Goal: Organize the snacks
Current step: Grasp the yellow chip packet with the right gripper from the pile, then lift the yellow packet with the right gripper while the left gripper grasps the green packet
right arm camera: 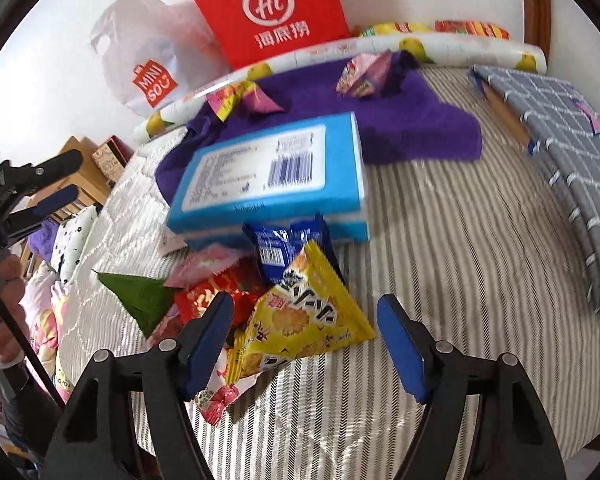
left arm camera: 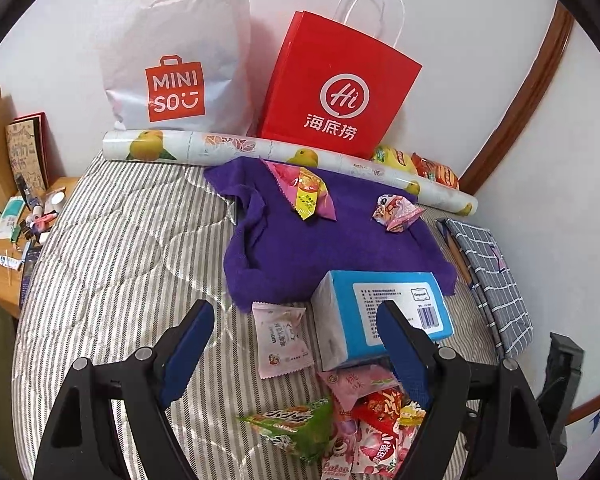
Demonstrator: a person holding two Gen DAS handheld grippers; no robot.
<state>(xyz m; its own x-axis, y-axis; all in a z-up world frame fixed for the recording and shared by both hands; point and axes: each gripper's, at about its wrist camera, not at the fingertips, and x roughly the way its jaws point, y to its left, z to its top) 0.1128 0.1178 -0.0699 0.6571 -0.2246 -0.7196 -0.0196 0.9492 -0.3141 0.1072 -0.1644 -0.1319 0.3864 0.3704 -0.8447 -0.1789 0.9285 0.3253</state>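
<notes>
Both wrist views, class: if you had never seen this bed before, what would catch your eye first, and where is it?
The red bag stands against the wall at the back, beside the white Miniso bag. A purple towel is spread mid-bed with two snack packets on it. Nearer, a blue box lies behind a heap of snacks topped by a yellow packet.

White walls (left arm camera: 480, 40) with brown wooden trim (left arm camera: 516, 108) behind a striped-quilted bed (left arm camera: 120, 240)
</notes>
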